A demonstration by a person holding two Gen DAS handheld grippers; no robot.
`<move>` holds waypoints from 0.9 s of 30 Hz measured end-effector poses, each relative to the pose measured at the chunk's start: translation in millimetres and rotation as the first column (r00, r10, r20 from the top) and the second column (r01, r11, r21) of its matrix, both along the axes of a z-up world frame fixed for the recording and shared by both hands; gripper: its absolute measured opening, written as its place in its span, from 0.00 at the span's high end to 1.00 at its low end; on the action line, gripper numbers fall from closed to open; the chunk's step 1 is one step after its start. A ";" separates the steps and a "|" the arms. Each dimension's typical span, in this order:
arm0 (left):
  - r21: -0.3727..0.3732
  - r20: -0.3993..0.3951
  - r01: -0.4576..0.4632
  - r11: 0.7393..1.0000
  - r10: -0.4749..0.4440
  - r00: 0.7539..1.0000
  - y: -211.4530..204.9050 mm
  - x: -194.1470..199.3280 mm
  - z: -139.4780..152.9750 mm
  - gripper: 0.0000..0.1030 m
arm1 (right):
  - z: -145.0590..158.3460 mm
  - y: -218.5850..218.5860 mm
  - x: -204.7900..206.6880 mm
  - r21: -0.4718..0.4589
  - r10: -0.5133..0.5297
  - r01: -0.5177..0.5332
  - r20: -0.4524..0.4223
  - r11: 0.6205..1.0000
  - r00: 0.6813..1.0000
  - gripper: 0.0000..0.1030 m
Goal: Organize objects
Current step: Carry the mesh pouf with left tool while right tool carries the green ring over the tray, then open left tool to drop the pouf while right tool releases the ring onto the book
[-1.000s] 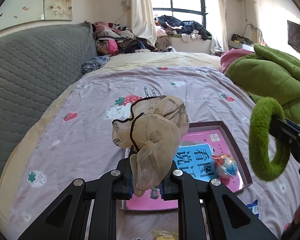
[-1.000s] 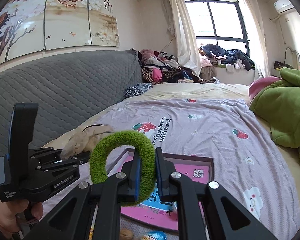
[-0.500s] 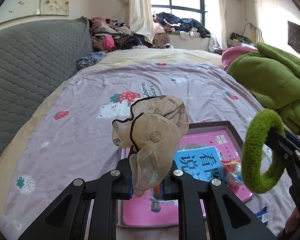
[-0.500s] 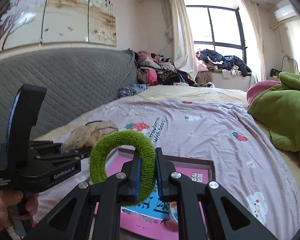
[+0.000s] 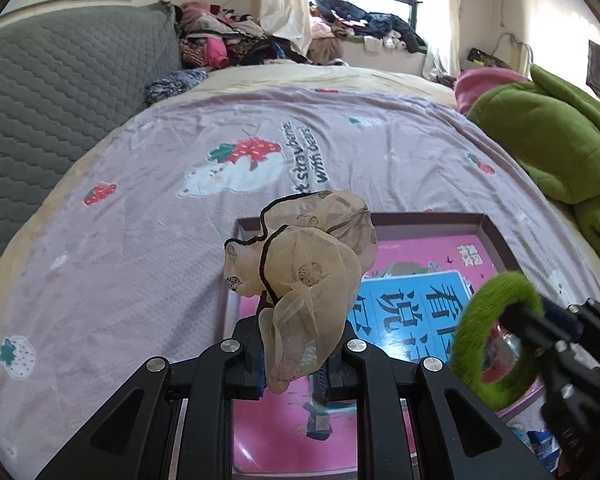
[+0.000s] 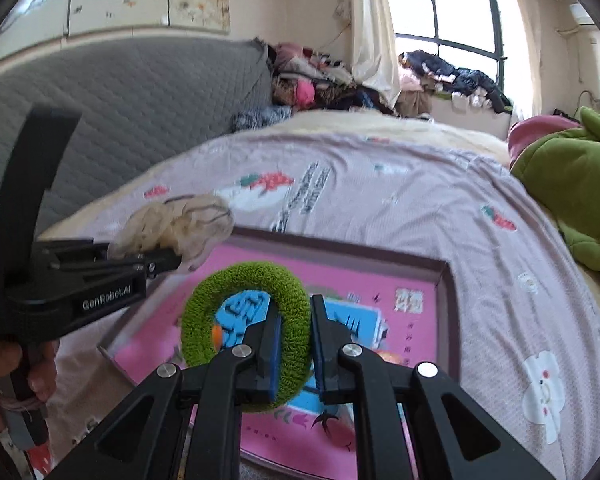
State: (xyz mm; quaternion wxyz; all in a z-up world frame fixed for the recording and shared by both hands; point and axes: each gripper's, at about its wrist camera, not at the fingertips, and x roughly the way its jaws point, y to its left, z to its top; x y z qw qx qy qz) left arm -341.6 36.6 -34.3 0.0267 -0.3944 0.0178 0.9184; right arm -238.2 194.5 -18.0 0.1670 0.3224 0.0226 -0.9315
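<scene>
My left gripper is shut on a beige gauze scrunchie with black trim, held above the left part of a shallow pink-lined box. It also shows in the right wrist view. My right gripper is shut on a fuzzy green ring scrunchie, held above the same box. The green scrunchie appears in the left wrist view at the right. The box holds a blue card with Chinese characters and a small colourful wrapped item, partly hidden.
The box lies on a lilac strawberry-print bedsheet. A grey quilted headboard is at the left. A green blanket lies at the right. Piled clothes sit at the far end by the window.
Both grippers have moved forward and down over the box, still holding their scrunchies. The right gripper with the green ring has come closer to the left one.
</scene>
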 end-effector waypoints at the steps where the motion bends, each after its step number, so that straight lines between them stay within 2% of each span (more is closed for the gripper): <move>1: -0.011 0.006 0.003 1.000 -0.003 1.000 1.0 -2.1 -2.5 0.82 | -4.1 -1.2 -1.5 0.005 -0.002 0.002 0.011 1.000 1.000 0.87; 15: -0.015 0.089 0.037 0.999 -0.035 0.995 2.6 -26.4 -29.4 0.79 | -31.7 -13.6 -11.4 0.083 -0.003 -0.004 0.083 0.997 0.997 0.87; 27: -0.009 0.148 0.059 0.998 -0.057 0.987 10.5 -35.3 -51.7 0.72 | -43.4 -14.6 -17.4 0.099 -0.018 0.004 0.140 0.995 0.990 0.86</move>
